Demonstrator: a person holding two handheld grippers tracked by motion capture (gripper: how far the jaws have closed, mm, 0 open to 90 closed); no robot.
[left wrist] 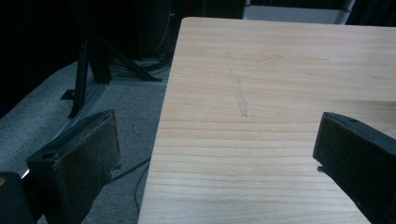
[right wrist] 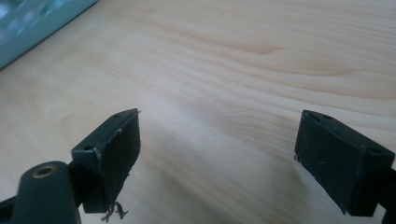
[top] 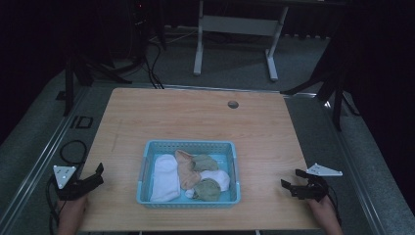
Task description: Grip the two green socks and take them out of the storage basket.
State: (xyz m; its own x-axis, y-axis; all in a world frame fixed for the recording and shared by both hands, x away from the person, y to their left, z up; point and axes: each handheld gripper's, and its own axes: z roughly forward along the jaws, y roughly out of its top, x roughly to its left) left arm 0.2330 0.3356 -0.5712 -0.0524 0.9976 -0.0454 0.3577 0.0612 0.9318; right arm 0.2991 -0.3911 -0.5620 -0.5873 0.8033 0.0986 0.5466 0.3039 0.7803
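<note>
A light blue basket [top: 187, 146] stands on the wooden table [top: 195, 117] near its front edge. It holds several socks: a white one [top: 165, 177] at the left, a tan one [top: 187, 169] in the middle, olive ones [top: 205, 162] and a second white one [top: 218, 177] at the right. My left gripper [top: 100, 174] rests open at the table's front left edge. My right gripper [top: 289, 183] lies open at the front right, jaws toward the basket. In the left gripper view the gripper [left wrist: 217, 142] has bare wood between its jaws; so does the gripper [right wrist: 217, 140] in the right gripper view, with the basket's corner [right wrist: 32, 25] at the top left.
A round cable hole [top: 233, 104] sits in the table's far edge. Beyond it stands a white desk frame [top: 235, 29] on grey carpet. Black stand legs [top: 98, 68] and cables [top: 73, 149] lie left of the table; more stand legs [top: 333, 83] are at the right.
</note>
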